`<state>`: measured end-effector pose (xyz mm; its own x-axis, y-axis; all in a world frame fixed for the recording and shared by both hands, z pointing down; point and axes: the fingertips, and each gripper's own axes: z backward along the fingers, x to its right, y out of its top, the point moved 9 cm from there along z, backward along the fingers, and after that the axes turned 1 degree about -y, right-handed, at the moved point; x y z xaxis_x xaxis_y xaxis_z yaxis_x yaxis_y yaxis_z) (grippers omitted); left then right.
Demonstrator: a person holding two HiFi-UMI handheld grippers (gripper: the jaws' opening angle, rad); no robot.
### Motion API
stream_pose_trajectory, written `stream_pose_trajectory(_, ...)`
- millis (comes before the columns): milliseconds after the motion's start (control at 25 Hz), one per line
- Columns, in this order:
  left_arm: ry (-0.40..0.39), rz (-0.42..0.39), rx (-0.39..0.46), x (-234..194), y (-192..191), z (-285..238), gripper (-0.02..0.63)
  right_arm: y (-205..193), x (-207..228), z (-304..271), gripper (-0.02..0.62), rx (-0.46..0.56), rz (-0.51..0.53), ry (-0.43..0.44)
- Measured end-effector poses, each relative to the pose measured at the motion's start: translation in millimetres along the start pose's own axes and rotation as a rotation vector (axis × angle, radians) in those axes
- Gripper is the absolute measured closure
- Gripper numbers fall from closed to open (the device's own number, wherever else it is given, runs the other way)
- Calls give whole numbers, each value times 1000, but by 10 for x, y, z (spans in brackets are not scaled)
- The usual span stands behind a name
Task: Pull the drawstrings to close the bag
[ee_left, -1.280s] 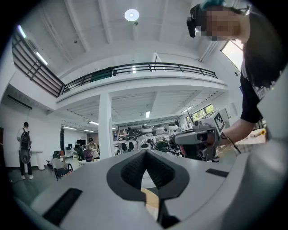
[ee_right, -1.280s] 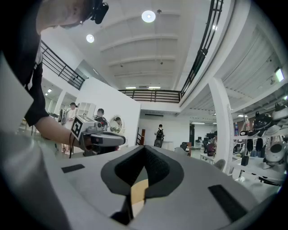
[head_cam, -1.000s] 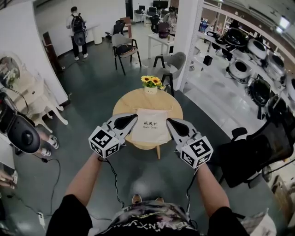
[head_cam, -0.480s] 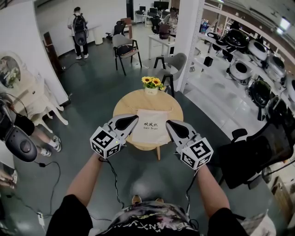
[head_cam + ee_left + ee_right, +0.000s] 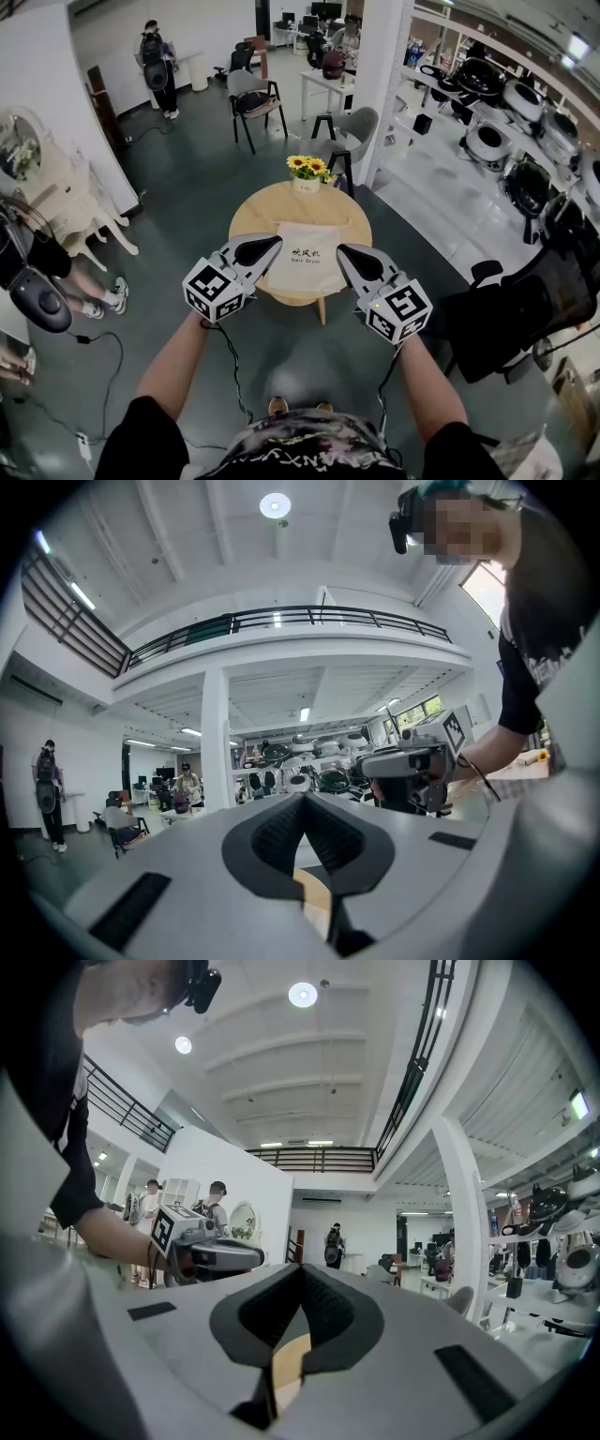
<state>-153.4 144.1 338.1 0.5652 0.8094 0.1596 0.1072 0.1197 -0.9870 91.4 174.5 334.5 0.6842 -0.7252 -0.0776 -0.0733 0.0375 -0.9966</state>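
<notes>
The drawstring bag point(image 5: 307, 258) lies flat on the near half of the round wooden bench point(image 5: 251, 214). It is a pale cream cloth square, smooth and straight-edged, with two short lines of dark print near its middle. Its mouth is too small to make out. Sunflowers point(image 5: 310, 167) in a white pot stand at the bench's far edge, apart from the bag. My left gripper point(image 5: 274, 241) and right gripper point(image 5: 340, 250) flank the bag's near corners. Each has its fingers pressed fully together, with nothing held between them.
</notes>
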Motion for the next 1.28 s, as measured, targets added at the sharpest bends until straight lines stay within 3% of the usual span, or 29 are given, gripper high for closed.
stream_pose_trajectory(520, -18, -2, -15, 21, -47, -15, 590, 3, -41, 39, 591, -8, 1, -10)
stream_pose_trajectory(1280, -59, 11, -12, 4, -77, -59, 506, -60, -43, -9, 531, -20, 15, 52)
